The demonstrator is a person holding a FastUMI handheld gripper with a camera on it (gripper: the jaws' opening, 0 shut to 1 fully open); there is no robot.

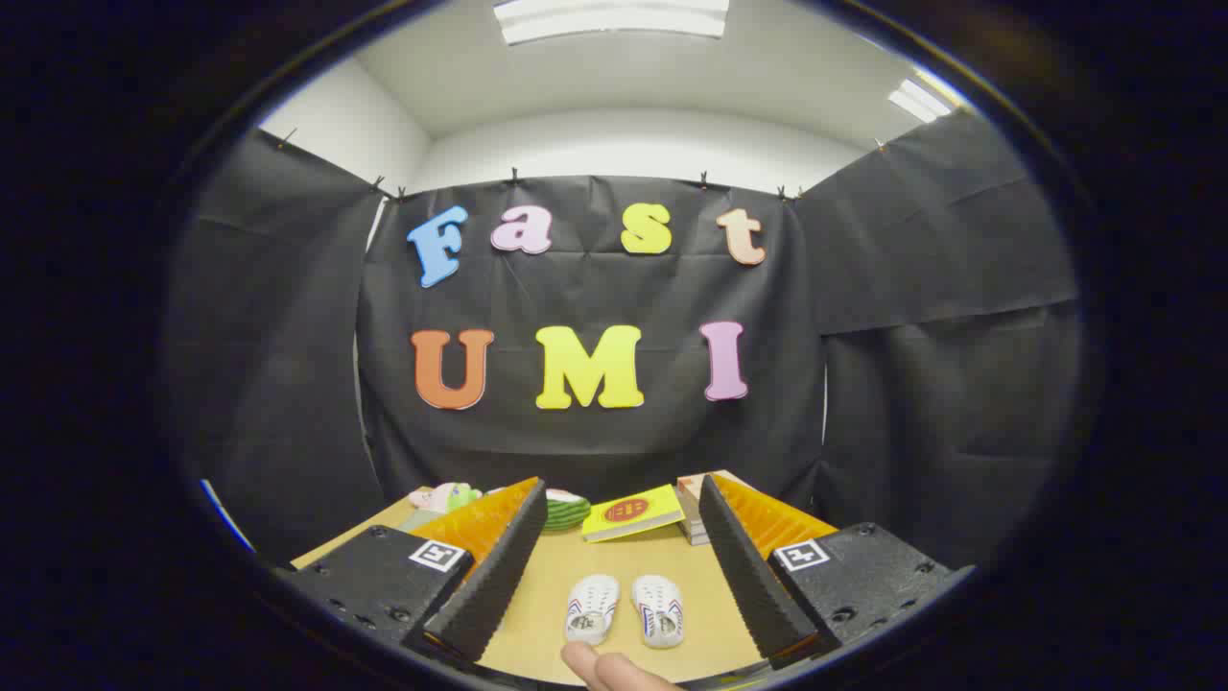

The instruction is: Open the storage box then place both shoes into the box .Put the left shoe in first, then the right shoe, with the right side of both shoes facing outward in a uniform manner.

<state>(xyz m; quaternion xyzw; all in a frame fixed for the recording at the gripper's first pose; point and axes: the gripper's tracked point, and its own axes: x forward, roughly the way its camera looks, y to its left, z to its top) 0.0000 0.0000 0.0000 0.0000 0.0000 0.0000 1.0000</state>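
The tool (622, 537) is held above a light wooden desk (547, 614) with its two fingers spread wide apart and nothing between their pads. In the gap between the fingers, lower down and near the close edge of the desk, lie two small white shoes side by side, not quite touching, toes pointing away from the tool: the left shoe (591, 608) and the right shoe (658, 609), both with dark striping on the sides. Just below them a person's fingertip (604, 669) pokes into sight, close to the heels but apart from them.

Beyond the fingers, along the far edge of the desk, several things stand in a row. A yellow book (633, 512) with a red round mark on its cover lies flat, straight ahead between the fingertips. To its left, partly hidden by the left finger, is a green ribbed object (566, 513), and further left a pale pink and green soft toy (443, 496). To the right of the yellow book, partly behind the right finger, sits a stack of books (693, 509).

The storage box cannot be made out anywhere ahead of the tool.

Black cloth (940, 317) hangs behind and to both sides of the desk, clipped along its top. Above it are white walls and a white ceiling with bright light panels (610, 17).
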